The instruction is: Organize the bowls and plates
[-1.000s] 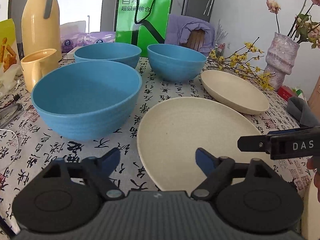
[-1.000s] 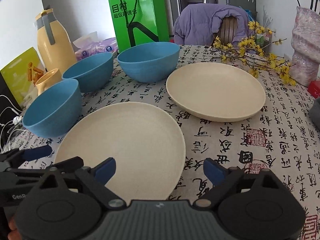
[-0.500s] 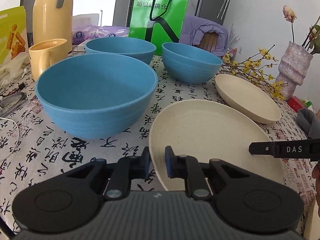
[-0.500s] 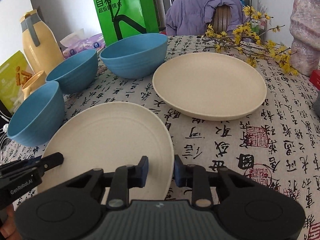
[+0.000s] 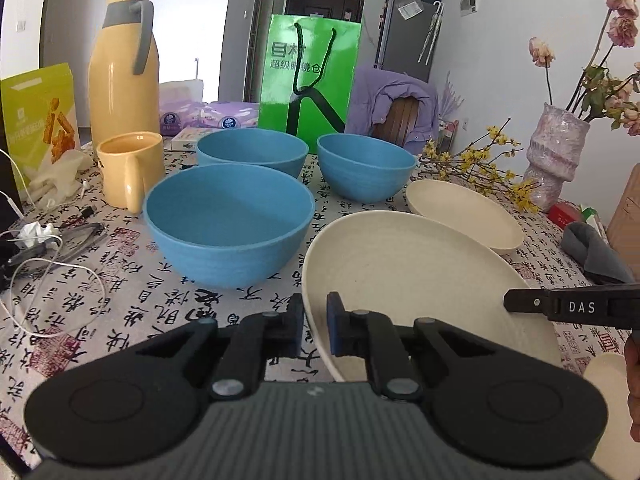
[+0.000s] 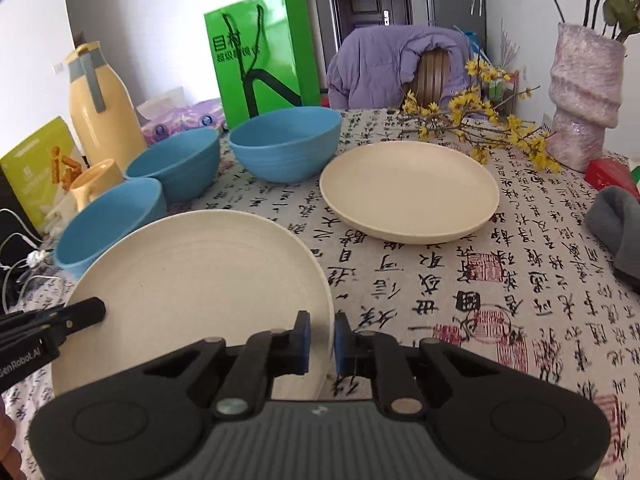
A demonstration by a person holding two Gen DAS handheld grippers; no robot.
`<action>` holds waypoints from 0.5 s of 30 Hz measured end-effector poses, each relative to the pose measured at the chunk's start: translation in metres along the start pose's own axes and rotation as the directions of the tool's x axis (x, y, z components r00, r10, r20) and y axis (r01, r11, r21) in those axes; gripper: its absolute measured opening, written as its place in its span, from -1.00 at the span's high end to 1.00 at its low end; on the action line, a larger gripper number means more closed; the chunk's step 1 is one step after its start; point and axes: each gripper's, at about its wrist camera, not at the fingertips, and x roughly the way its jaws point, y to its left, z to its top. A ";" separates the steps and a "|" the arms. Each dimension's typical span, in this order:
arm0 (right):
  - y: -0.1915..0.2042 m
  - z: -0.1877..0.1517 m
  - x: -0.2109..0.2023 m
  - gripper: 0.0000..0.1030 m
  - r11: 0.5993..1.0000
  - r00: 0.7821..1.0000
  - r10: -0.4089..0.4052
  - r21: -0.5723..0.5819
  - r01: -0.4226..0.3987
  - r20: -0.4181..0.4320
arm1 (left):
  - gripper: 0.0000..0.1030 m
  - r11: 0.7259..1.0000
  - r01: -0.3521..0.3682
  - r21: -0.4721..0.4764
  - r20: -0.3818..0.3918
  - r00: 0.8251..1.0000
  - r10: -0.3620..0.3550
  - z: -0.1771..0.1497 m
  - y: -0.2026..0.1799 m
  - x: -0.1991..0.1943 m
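My left gripper point(image 5: 315, 326) is shut on the left rim of the near cream plate point(image 5: 420, 272). My right gripper point(image 6: 321, 340) is shut on the right rim of the same near cream plate point(image 6: 200, 280), which is lifted off the table. A second cream plate point(image 5: 464, 210) point(image 6: 410, 190) lies farther back on the table. Three blue bowls stand to the left: a near one point(image 5: 229, 222) point(image 6: 108, 228), a far left one point(image 5: 252, 152) point(image 6: 176, 164) and a far right one point(image 5: 366, 166) point(image 6: 286, 142).
A yellow mug point(image 5: 130, 170), a yellow jug point(image 5: 122, 72), a snack bag point(image 5: 38, 112) and white cables point(image 5: 40, 252) are at the left. A green bag point(image 5: 308, 80) stands behind the bowls. A vase point(image 6: 584, 96), yellow flower branches point(image 6: 480, 128) and a grey cloth point(image 6: 616, 224) are at the right.
Both grippers went from open to shut on opposite rims of the near cream plate, and the plate has risen off the table.
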 end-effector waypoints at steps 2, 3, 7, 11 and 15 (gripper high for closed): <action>0.007 -0.009 -0.018 0.78 1.000 1.000 0.001 0.003 -0.001 0.025 | 0.77 0.999 0.025 0.023 0.009 1.000 -0.026 -0.008 0.004 -0.020; 0.011 -0.016 -0.028 0.78 1.000 0.999 -0.002 0.008 0.002 0.036 | 0.77 0.999 0.041 0.030 0.016 0.999 -0.041 -0.013 0.008 -0.031; 0.026 -0.050 -0.066 0.79 1.000 0.997 0.005 0.013 -0.006 0.076 | 0.77 0.997 0.059 0.044 0.022 0.998 -0.060 -0.039 0.021 -0.069; 0.045 -0.091 -0.098 0.81 0.999 0.995 -0.001 0.033 -0.003 0.103 | 0.77 0.994 0.085 0.074 0.026 0.996 -0.087 -0.065 0.032 -0.104; 0.066 -0.136 -0.126 0.80 0.999 0.993 -0.037 0.042 0.032 0.116 | 0.77 0.991 0.105 0.083 0.008 0.994 -0.106 -0.090 0.047 -0.128</action>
